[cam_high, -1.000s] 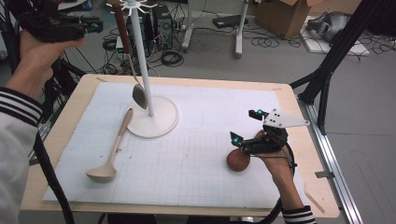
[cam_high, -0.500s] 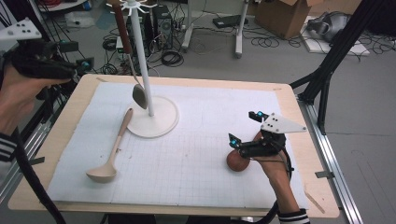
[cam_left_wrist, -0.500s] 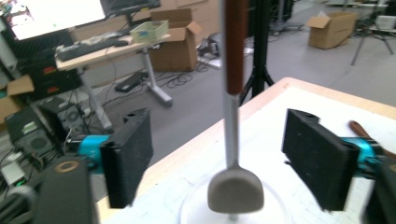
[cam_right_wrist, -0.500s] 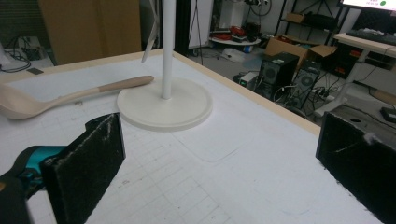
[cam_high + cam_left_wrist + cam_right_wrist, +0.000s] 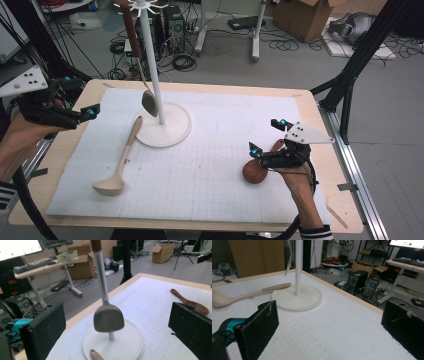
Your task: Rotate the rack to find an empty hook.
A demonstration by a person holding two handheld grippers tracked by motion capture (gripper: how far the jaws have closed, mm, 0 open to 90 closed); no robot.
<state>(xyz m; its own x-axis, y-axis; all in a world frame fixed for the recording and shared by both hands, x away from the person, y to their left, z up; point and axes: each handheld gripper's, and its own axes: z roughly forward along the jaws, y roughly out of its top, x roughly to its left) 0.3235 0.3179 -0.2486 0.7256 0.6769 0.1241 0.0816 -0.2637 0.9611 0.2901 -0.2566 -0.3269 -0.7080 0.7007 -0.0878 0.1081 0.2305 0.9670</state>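
Metal spatula (image 5: 109,320) is seen hanging from the white stand (image 5: 159,90) on the desk (image 5: 300,102), faced by the left claw (image 5: 80,114), just opened and empty; the right claw (image 5: 265,137) is spread by the brown spoon (image 5: 256,171).

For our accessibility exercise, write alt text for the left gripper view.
A grey metal spatula hangs from a white stand, framed by the left gripper with its black jaws wide open and empty. A brown wooden spoon lies on the white mat beyond.
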